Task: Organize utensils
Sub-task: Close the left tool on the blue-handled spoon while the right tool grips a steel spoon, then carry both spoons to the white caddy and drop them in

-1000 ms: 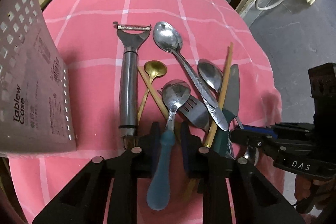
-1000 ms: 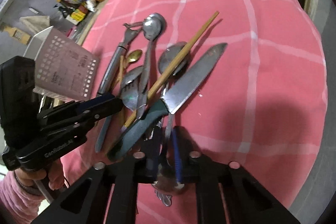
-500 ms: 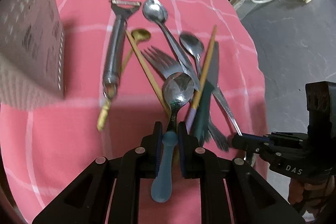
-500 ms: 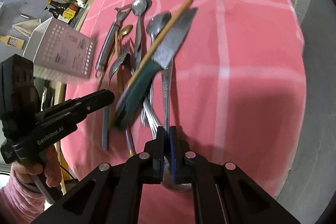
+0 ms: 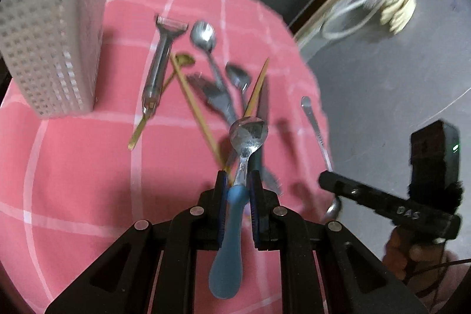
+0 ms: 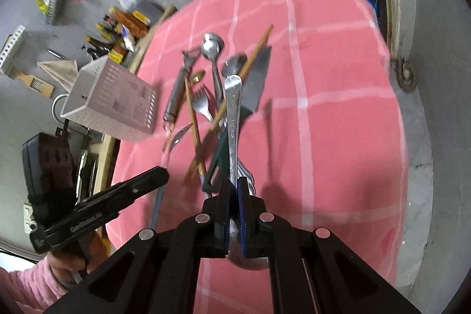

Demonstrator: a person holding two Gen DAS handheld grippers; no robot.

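My left gripper (image 5: 239,181) is shut on a blue-handled spoon (image 5: 248,134) and holds it above the pink tablecloth (image 5: 73,167), bowl pointing forward. My right gripper (image 6: 234,190) is shut on a steel spoon (image 6: 233,114), handle pointing forward, bowl behind the pads. A pile of utensils lies on the cloth: a peeler (image 5: 160,61), a steel spoon (image 5: 203,34), a fork (image 5: 215,96), chopsticks (image 5: 194,108) and a knife (image 6: 256,81). A white perforated utensil holder (image 5: 50,43) stands upright at the left; it also shows in the right wrist view (image 6: 112,96).
The round table's edge (image 5: 318,96) drops to a grey floor on the right. Bottles and boxes (image 6: 123,31) sit on the floor beyond the table's far side. Each gripper shows in the other's view, the right one (image 5: 382,202) and the left one (image 6: 97,211).
Both grippers have lifted and pulled back from the pile, each carrying its spoon. The utensil holder now shows upright and farther off in the left wrist view.
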